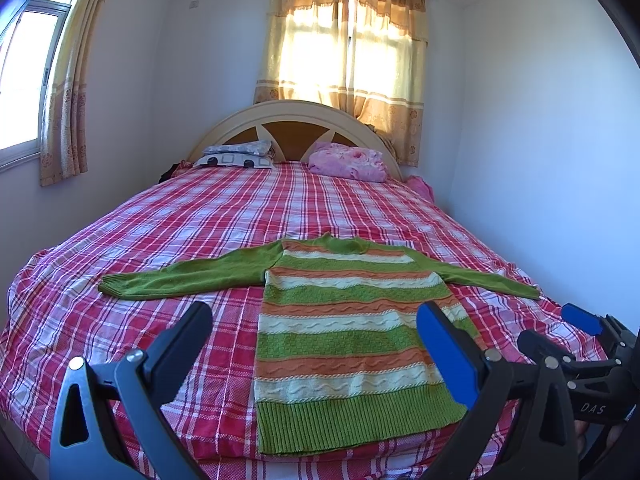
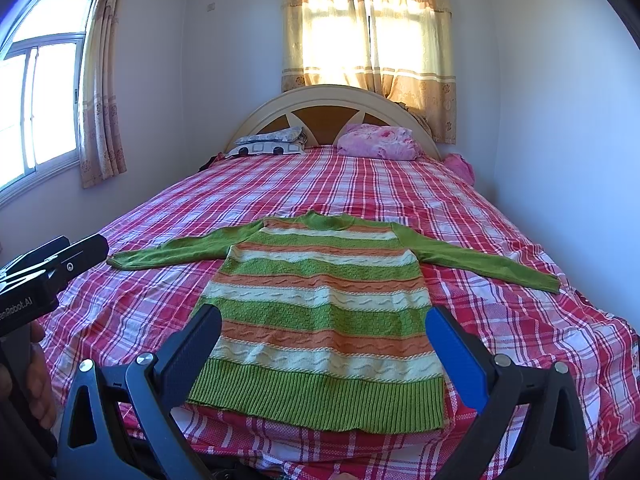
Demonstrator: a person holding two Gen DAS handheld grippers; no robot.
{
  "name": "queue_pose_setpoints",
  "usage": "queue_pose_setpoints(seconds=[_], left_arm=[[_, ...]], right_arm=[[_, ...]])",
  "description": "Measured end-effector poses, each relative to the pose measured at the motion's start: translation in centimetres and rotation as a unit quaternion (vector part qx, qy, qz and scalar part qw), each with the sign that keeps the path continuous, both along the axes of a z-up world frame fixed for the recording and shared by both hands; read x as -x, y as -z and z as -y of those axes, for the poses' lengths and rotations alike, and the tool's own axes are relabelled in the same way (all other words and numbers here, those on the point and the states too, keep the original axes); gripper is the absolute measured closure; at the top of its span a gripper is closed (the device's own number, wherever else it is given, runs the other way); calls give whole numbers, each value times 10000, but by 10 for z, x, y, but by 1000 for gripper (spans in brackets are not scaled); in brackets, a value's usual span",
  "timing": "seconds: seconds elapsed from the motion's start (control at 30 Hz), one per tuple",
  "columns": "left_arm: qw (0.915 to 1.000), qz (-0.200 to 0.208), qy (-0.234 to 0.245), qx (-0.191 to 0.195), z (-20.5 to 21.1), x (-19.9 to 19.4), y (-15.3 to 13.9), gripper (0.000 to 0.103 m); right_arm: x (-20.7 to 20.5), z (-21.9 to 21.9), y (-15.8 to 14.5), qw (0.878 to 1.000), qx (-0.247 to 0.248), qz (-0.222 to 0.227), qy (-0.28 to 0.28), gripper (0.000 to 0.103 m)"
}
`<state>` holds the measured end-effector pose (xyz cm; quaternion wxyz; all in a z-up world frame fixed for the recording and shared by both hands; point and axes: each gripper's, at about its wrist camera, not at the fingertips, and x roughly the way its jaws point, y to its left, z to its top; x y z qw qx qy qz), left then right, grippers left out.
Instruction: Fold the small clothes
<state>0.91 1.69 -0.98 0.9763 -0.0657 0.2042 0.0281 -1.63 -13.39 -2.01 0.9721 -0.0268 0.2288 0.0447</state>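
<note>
Evidently folding has not begun: both the left claw [image 1: 314, 340] and right claw [image 2: 324, 344] hover spread and empty above the sweater [image 2: 320, 312] lying flat on the bed [image 2: 120, 312], so next should come pinching the sleeves at 9 and 3 o'clock.

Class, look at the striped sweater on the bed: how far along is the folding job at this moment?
Done: the sweater lies spread flat on the plaid bedspread, both sleeves stretched out. In hand: nothing; the left gripper and right gripper hang above its hem, jaws open and empty. Left: every fold, sleeves and body alike.

Sunlit curtained window [image 1: 347, 40] behind bed [image 1: 240, 208]
</note>
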Motion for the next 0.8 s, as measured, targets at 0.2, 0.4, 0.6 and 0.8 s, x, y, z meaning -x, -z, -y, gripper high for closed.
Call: queue_pose_setpoints(seconds=[0.2,0.4,0.6,0.8], left_arm=[[9999,-98,67,-82,3,-10,7,0],[9988,-328,148,-322,-1,-41,26,0],[9960,-605,298,-583,-2,-85,49,0],[9934,-755,370,-784,-7,-133,61,0]], right_arm=[[-8,5,4,10000,9,-34,-38,1],[-31,29,19,9995,-202,-255,1,1],[-71,73,42,9969,-395,-492,468,1],[-120,143,58,9876,-742,-794,1133,1]])
